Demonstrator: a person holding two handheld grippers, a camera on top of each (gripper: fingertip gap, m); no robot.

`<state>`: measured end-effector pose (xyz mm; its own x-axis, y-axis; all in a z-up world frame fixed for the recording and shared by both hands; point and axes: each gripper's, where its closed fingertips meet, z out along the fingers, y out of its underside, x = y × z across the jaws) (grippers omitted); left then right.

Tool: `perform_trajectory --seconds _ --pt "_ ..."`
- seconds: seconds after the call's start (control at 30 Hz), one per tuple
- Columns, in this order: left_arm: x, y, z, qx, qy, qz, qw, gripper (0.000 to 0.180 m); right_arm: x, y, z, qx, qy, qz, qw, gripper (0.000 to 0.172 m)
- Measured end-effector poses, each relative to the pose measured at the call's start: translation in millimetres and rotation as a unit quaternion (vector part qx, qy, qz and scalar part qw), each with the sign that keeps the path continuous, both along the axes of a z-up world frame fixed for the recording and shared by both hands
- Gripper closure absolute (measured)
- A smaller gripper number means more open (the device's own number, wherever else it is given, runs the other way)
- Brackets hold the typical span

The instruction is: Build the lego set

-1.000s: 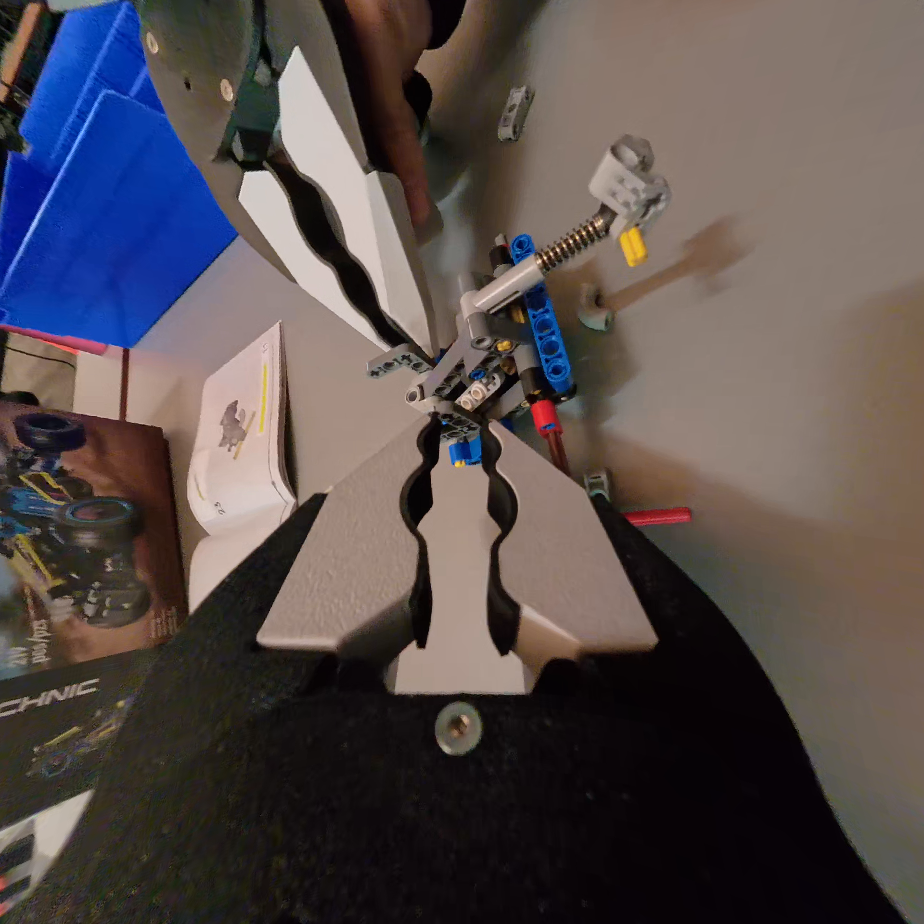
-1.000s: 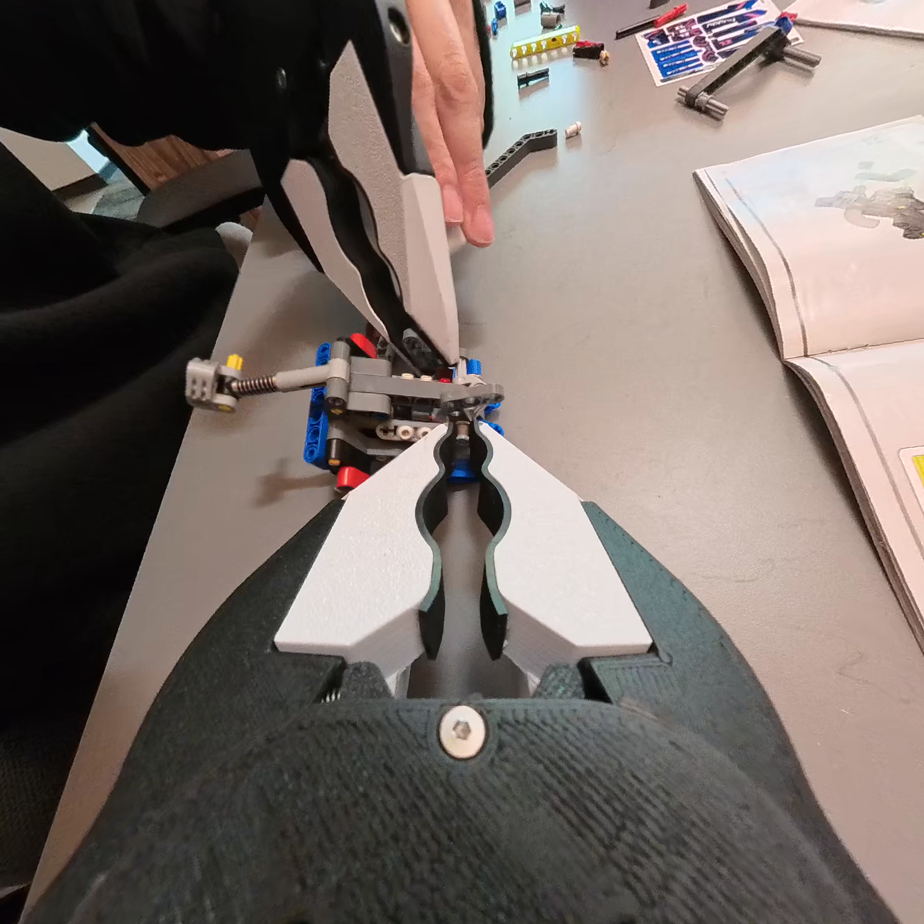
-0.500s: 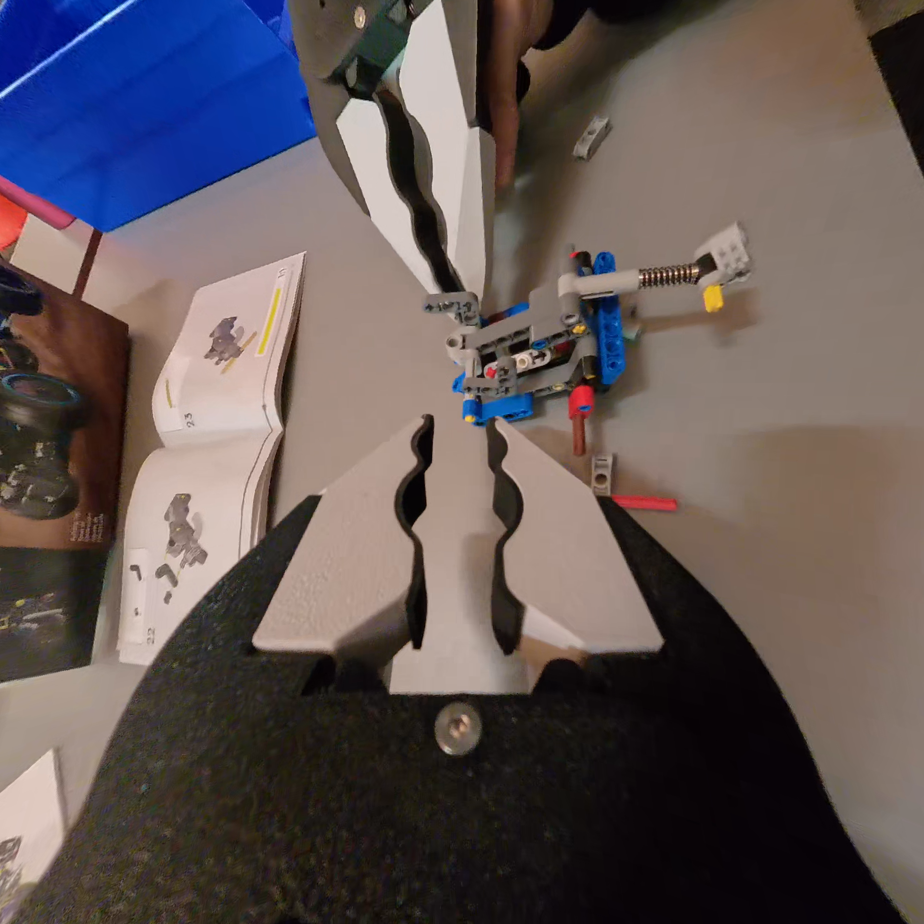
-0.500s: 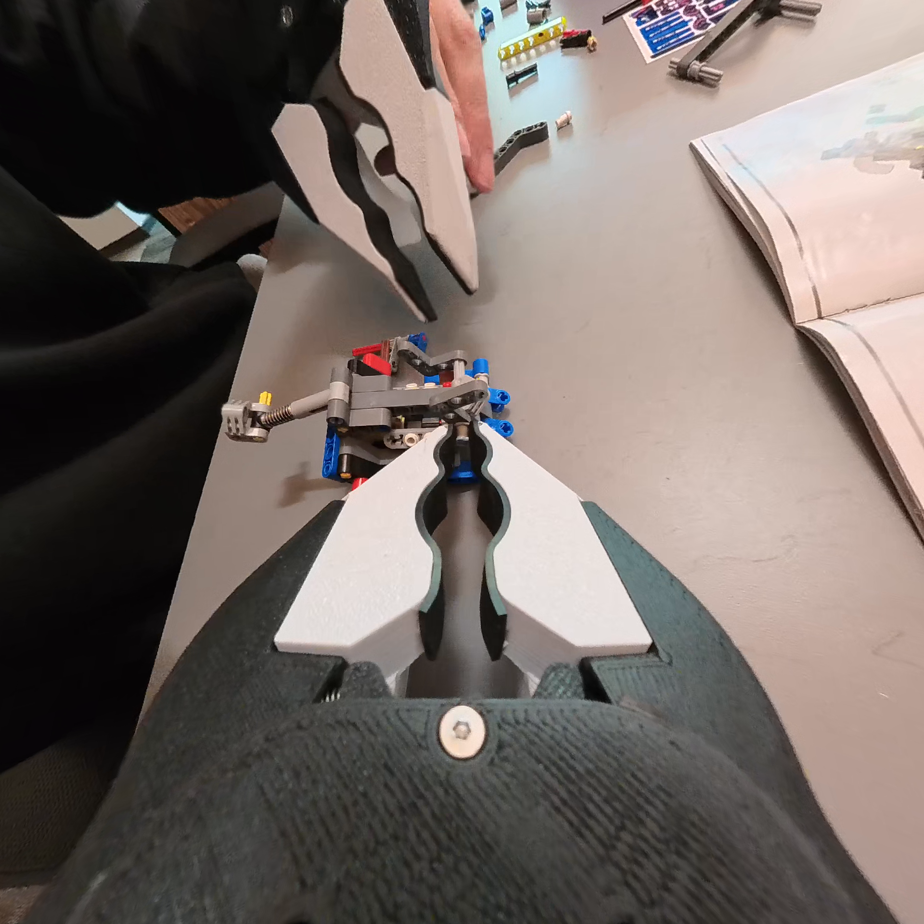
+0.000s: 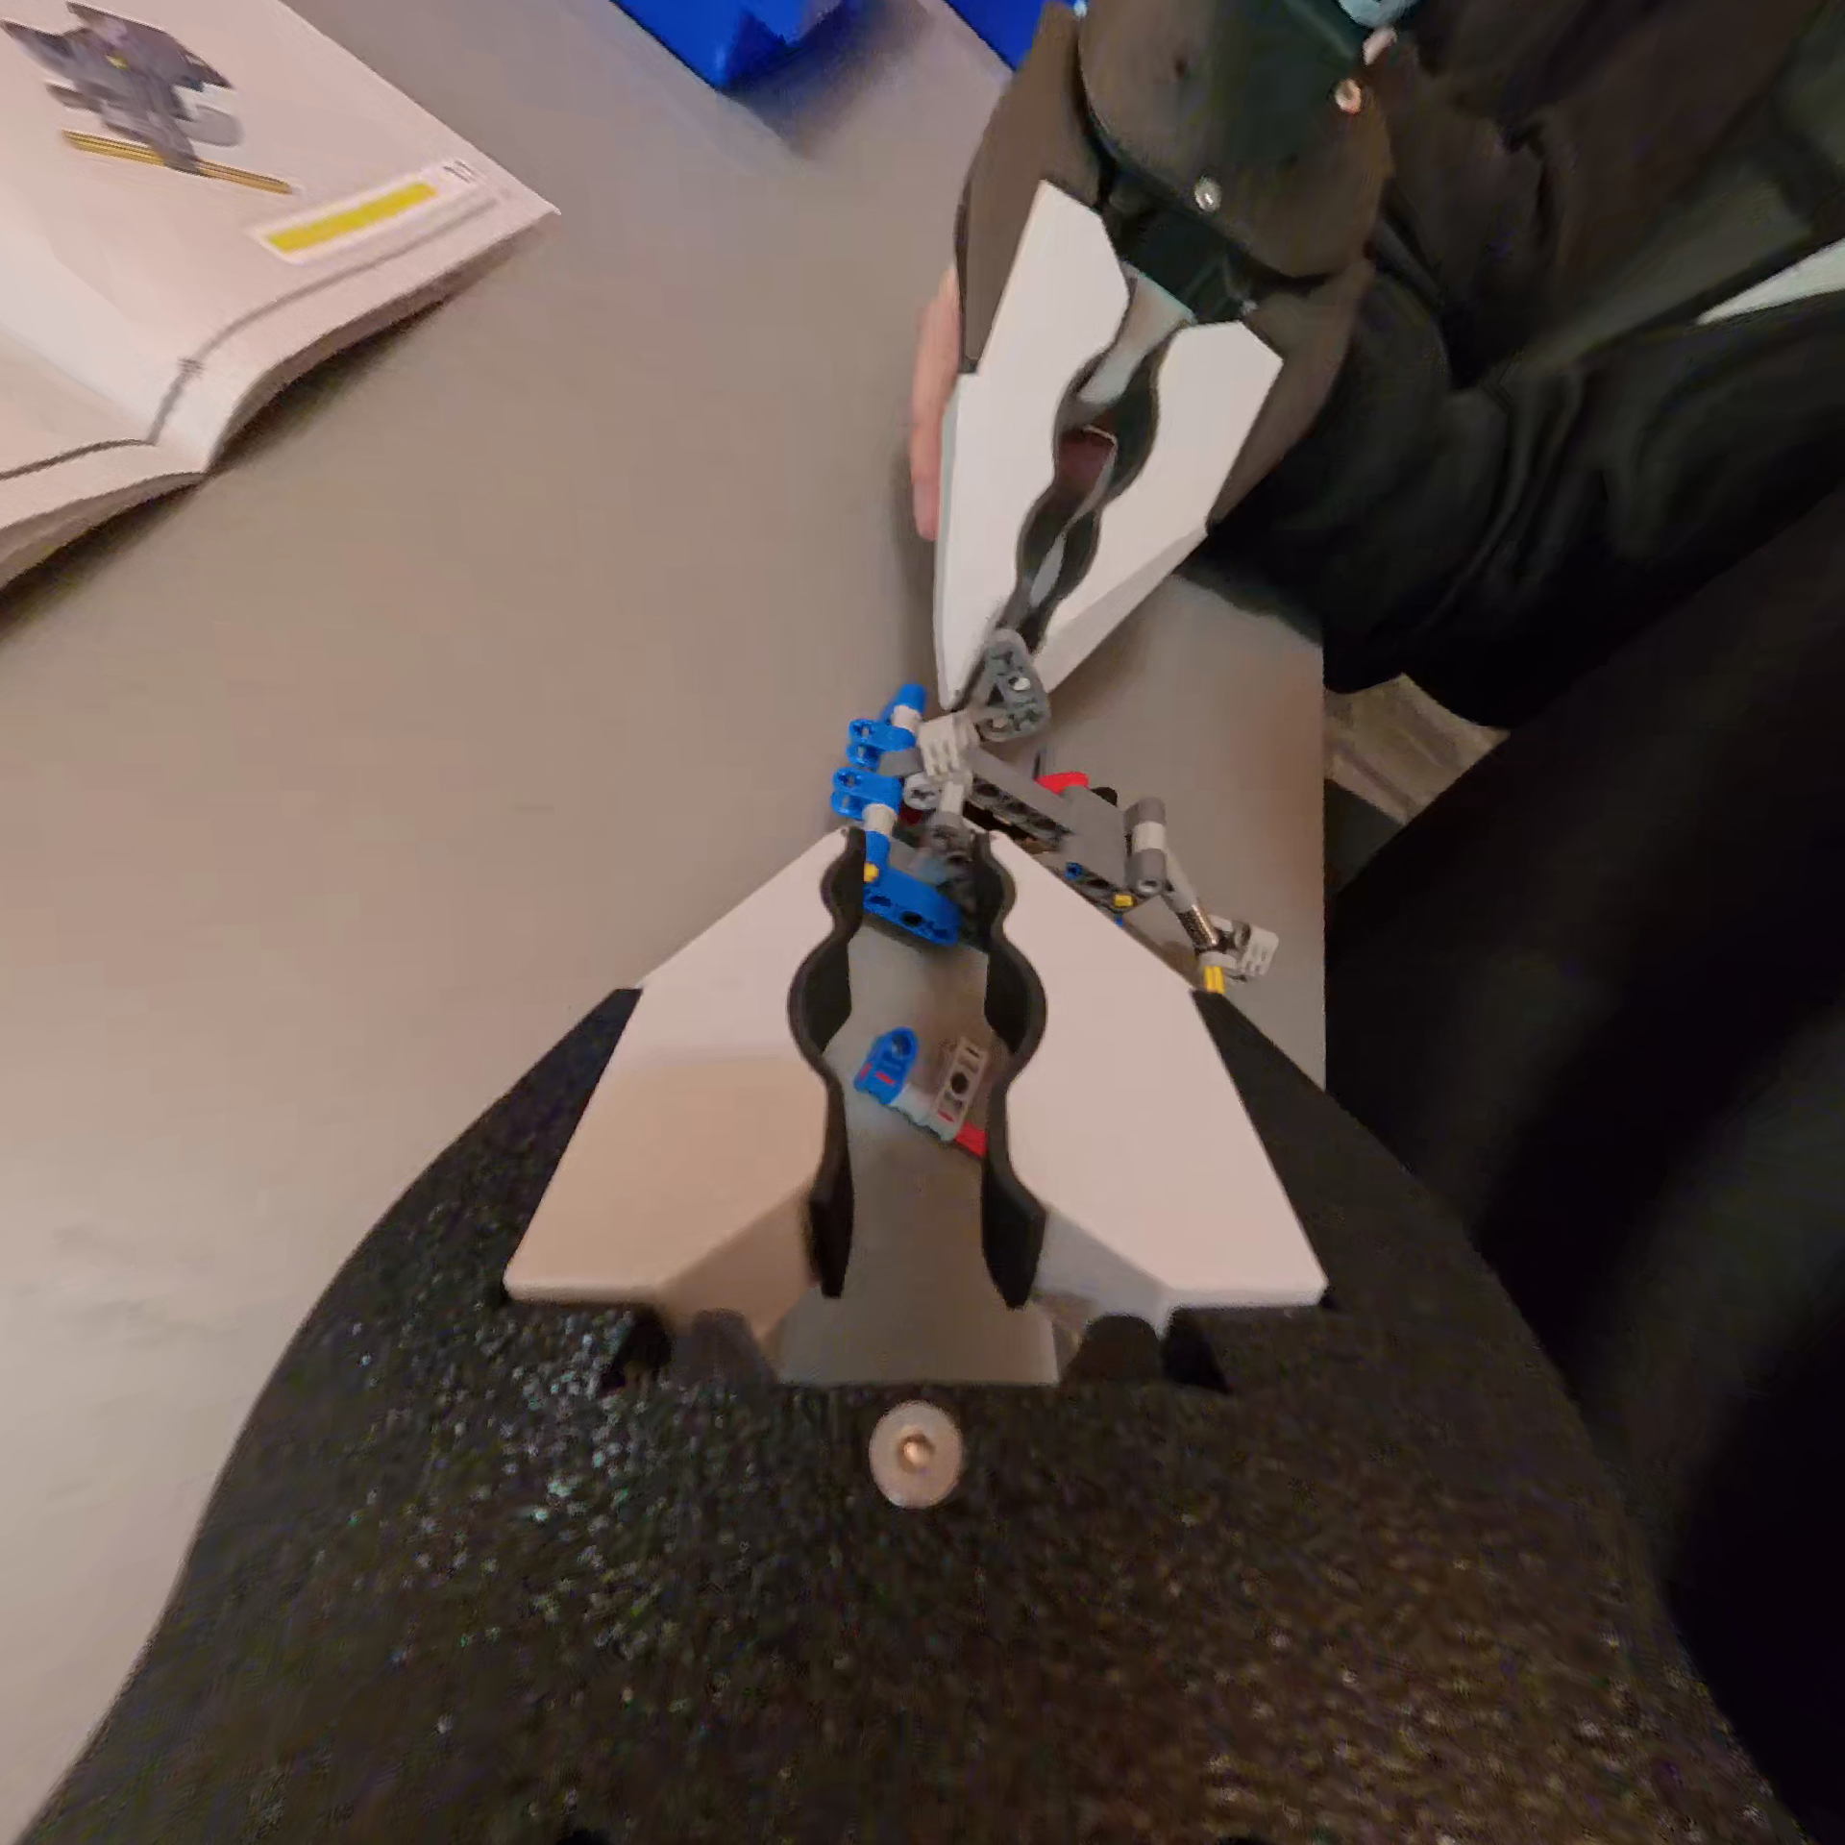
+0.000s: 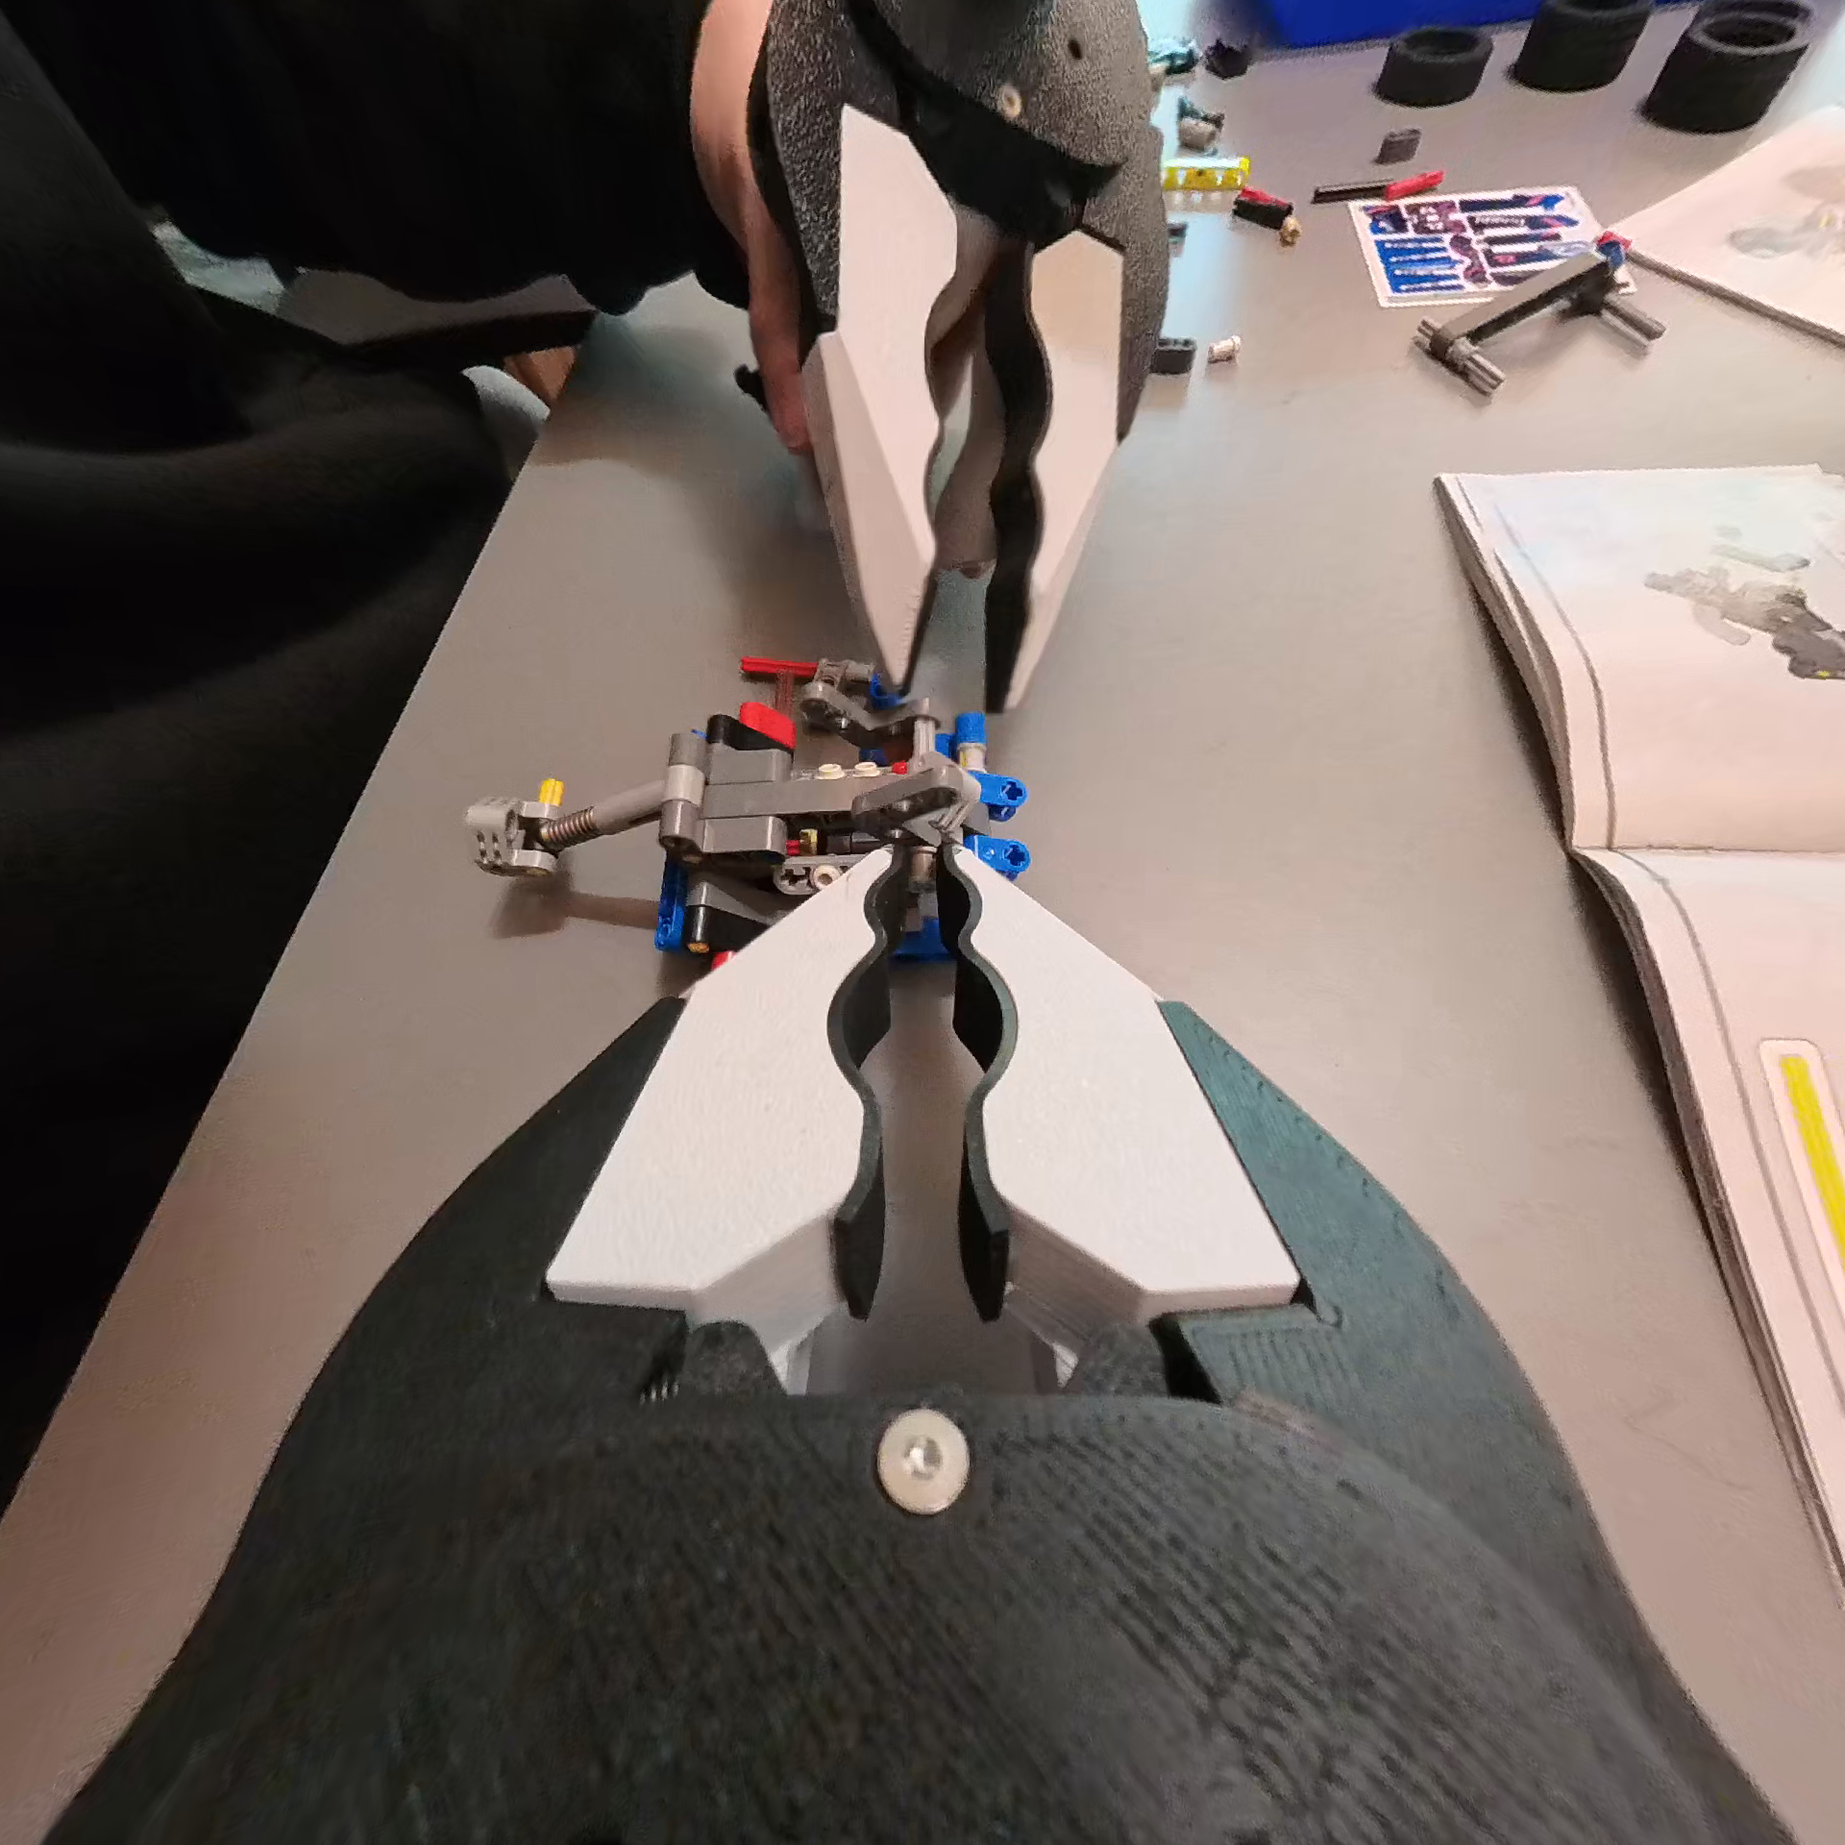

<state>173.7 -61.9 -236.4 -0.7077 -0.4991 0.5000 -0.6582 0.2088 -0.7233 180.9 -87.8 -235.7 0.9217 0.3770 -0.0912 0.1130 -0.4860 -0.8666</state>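
Item: brick-built assembly (image 6: 799,809), interlocking plastic beams and pins in grey, blue, red and black, lying on a smooth matte grey table (image 6: 1248,799) near its edge. A coiled metal spring strut (image 6: 569,824) with a pale grey perforated end block and a yellow pin juts from the side away from the booklet.

Right claw (image 6: 914,869): white faceted wedge fingers with black wavy-edged liners, on a coarse black textured body. Tips clenched on a thin grey axle under the assembly's grey triangular plate (image 5: 1008,679).

Left claw (image 5: 923,869): same build. Tips parted and straddling the assembly's blue beam end (image 5: 904,899); whether the liners press on it cannot be told. In the right wrist view its tips stand at the assembly's far side, parted, with table showing between them.

Below the left claw's fingers: small loose blue, grey and red pieces (image 5: 928,1083) on the table.

Beyond the right claw: open paper booklet (image 6: 1697,699), sticker sheet (image 6: 1468,245), black rubber tyres (image 6: 1577,45), scattered small parts.
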Motion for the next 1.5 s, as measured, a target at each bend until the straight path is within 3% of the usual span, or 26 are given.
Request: perform_trajectory --seconds 0.27,0.83,1.0,1.17,1.37,1.5 --pt "-5.0 -7.5 -2.3 0.032 -0.024 -0.031 0.999 0.173 -4.1 -0.7 2.3 0.016 -0.021 0.014 1.000 0.169" --pt "-6.3 -11.1 -2.4 0.000 -0.016 -0.040 0.999 0.176 -4.0 -1.6 -3.5 -0.002 -0.025 0.016 1.000 0.168" --pt "-4.2 2.2 -11.3 0.011 0.027 -0.014 0.999 0.177 -1.4 -5.1 -7.3 -0.009 -0.041 0.011 0.999 0.169" --pt "-3.3 9.8 5.4 -0.043 0.084 0.019 0.995 0.177 2.0 -3.3 -6.9 -0.008 -0.039 0.002 0.999 0.169" --pt "-1.6 -0.9 9.9 -0.173 0.272 0.074 0.944 0.177 5.2 0.0 -2.7 0.008 -0.046 -0.017 0.999 0.168" --pt "-4.3 -4.8 11.3 -0.217 0.314 0.078 0.921 0.177 4.2 0.6 -2.7 0.012 -0.056 -0.016 0.998 0.168"
